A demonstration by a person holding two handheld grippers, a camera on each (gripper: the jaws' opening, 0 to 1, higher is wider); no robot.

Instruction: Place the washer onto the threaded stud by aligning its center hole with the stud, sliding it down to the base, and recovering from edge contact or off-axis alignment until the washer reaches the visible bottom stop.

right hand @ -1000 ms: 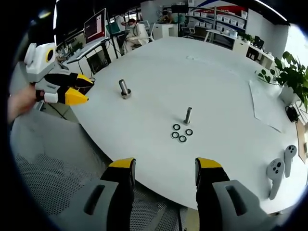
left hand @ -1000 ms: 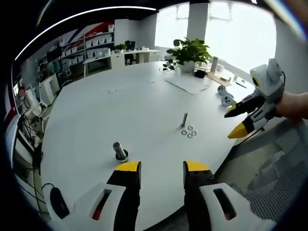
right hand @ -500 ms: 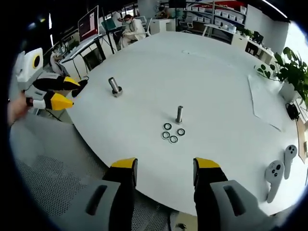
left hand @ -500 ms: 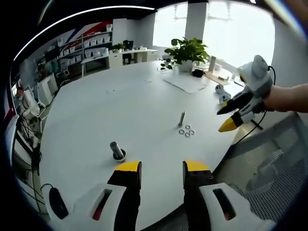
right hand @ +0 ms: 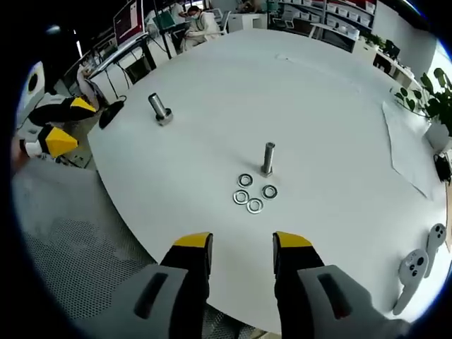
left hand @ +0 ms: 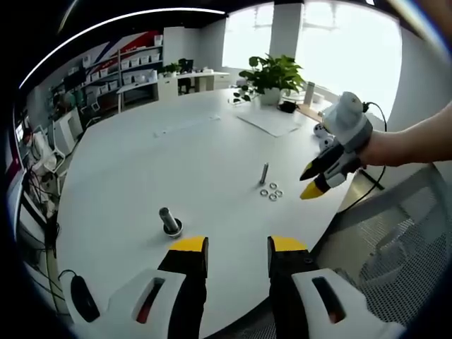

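1. White tabletop [right hand: 339,106] carries the job: a slim threaded stud [right hand: 268,157] stands upright near the front edge, and 4 washers [right hand: 251,197] lie flat in a loose cluster just in front of its base, none on the stud yet
2. Right gripper [right hand: 242,244] hangs off the table's near edge with its yellow-tipped jaws parted and nothing between them; the washers sit ahead of it, apart from the tips. In the left gripper view it [left hand: 319,181] comes in from the right, above the table edge near the washers [left hand: 269,193] and stud [left hand: 263,173]
3. Left gripper [left hand: 238,248] also has its jaws spread and empty, held back from the table; a thicker second post [left hand: 169,220] stands ahead of it, well apart from the stud
4. Judged stage: approach only, no washer picked
5. Risk 1: the washers lie flat and close together, some perhaps touching, so a jaw coming down may nudge 2 at once or fail to get under a thin rim, skidding it across the smooth top
6. Risk 2: a washer pinched tilted would meet the stud tip on its edge and hang on the threads instead of dropping to the base
7. Risk 3: a sideways bump may topple the stud
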